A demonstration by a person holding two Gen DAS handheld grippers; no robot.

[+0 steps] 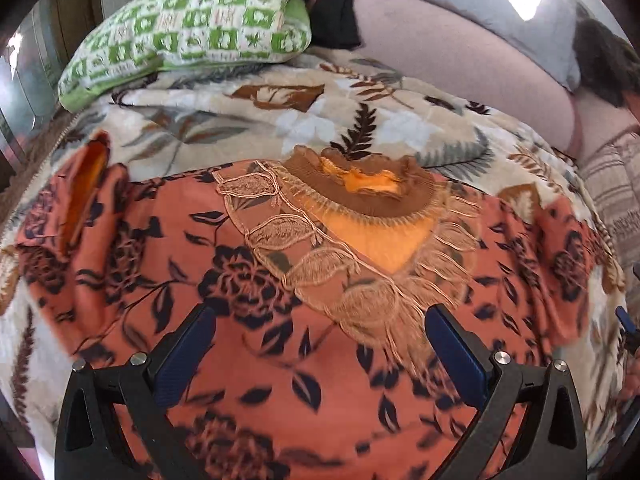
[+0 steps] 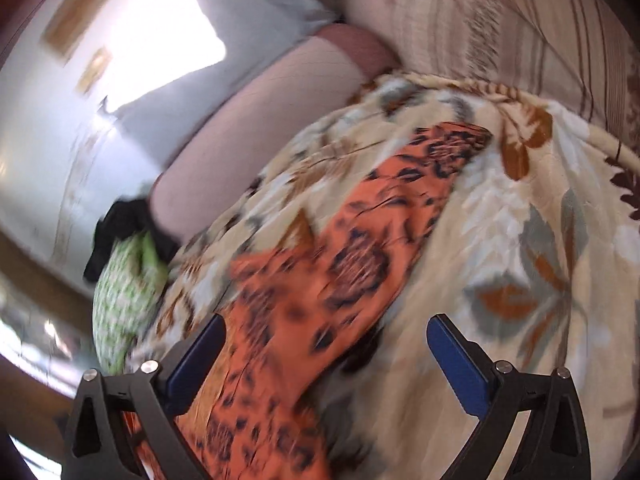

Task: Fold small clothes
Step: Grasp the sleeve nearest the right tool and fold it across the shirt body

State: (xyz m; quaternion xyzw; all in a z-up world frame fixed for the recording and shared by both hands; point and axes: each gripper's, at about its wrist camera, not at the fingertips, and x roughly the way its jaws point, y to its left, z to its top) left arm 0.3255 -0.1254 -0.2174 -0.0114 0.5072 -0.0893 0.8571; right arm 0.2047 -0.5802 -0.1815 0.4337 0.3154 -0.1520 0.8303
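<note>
Both of my grippers are wide open and hold nothing. My left gripper [image 1: 320, 344] hangs over the middle of the orange top [image 1: 248, 280], a small flowery shirt with black roses on it. My right gripper [image 2: 326, 354] hangs over the right sleeve [image 2: 360, 248], with one finger [image 2: 198, 364] above the cloth and the other finger [image 2: 460, 364] above the blanket beside it.

In the left view the top lies spread out flat on the bed, neck end away from me. Its brown collar [image 1: 360, 192] has a lacy fringe [image 1: 360, 292] running down from it. The left sleeve [image 1: 80, 208] sticks out to one side and the right sleeve stretches out long to the other side.

Under the top is a soft cream blanket [image 1: 240, 120] with leaves on it. A green and white pillow [image 1: 188, 28] sits at the far end of the bed, with something black [image 1: 332, 0] behind it.

I think the folding has not started yet, since both sleeves are still out. Next I should pinch a sleeve near its end and bring it over the middle. The right view is blurry, so I must aim with care and grab only the top, not the blanket.
</note>
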